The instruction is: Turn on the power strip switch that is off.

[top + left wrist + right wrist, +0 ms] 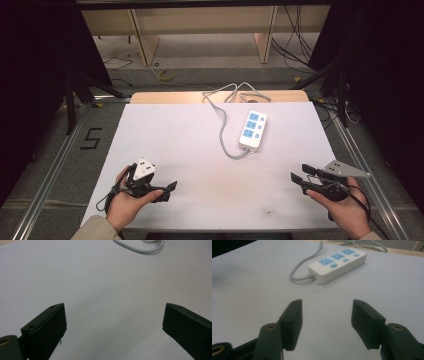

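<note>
Resting low over the pale lilac table sheet [170,145], the left gripper [169,191] and right gripper [299,176] both hang released, jaws wide apart and holding nothing. A white plastic power strip with blue sockets [253,129] lies toward the far side of the sheet, right of centre, well apart from both grippers. Its grey cable [223,131] loops back off the far edge.

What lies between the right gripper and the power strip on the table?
Nothing: in the right gripper view, only bare white table lies between the open right gripper and the power strip. The high view shows the same.
</note>
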Available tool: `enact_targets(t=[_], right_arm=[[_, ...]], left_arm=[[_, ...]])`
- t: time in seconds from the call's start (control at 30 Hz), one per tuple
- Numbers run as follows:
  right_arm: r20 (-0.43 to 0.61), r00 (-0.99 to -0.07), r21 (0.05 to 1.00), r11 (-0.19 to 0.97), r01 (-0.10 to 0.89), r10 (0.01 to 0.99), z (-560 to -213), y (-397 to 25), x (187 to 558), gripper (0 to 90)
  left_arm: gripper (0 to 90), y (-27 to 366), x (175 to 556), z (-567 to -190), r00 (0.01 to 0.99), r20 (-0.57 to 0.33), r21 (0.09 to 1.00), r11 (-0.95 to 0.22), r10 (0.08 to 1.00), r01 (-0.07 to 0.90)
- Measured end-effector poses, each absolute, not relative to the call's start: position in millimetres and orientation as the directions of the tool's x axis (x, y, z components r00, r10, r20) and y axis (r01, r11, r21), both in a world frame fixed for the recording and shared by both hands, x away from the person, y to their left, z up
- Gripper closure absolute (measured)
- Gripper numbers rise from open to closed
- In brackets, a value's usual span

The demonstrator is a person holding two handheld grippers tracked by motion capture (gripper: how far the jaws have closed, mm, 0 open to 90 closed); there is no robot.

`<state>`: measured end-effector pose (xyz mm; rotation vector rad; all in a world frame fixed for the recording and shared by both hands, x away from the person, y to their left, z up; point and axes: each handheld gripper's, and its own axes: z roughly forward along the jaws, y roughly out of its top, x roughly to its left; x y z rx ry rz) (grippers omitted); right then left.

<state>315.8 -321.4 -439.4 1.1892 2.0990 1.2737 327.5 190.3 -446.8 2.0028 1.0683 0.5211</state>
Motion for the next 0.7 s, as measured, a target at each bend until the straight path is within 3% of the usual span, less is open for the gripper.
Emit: enact_targets(t=[0.07, 0.1, 0.13, 0.17, 0.37, 0.7], right_arm=[[0.084, -0.550, 0.856, 0.222, 0.466, 0.831, -439, -321, 316, 53.7], [0.085, -0.555, 0.851, 0.229, 0.473, 0.828, -438, -320, 316, 62.3], [0.085, -0.555, 0.851, 0.229, 0.473, 0.828, -438, -320, 316, 62.3], [0.067, -0.551, 0.849, 0.243, 0.470, 0.832, -436, -320, 316, 70.6], [0.036, -0.537, 0.840, 0.266, 0.474, 0.843, -432, -316, 319, 88.6], [0.023, -0.527, 0.823, 0.283, 0.492, 0.849, -428, -310, 332, 90.0]], left_arm=[[6.2, 192, 328, -447, 0.550, -0.016, 0.796, -0.322, 0.835, 0.512], [7.0, 193, 329, -446, 0.546, -0.017, 0.797, -0.319, 0.838, 0.514], [7.0, 193, 329, -446, 0.546, -0.017, 0.797, -0.319, 0.838, 0.514], [7.2, 193, 328, -447, 0.546, -0.017, 0.796, -0.319, 0.838, 0.514], [8.5, 192, 329, -447, 0.540, -0.017, 0.795, -0.316, 0.842, 0.518], [9.3, 191, 330, -447, 0.532, -0.019, 0.796, -0.309, 0.846, 0.521]])
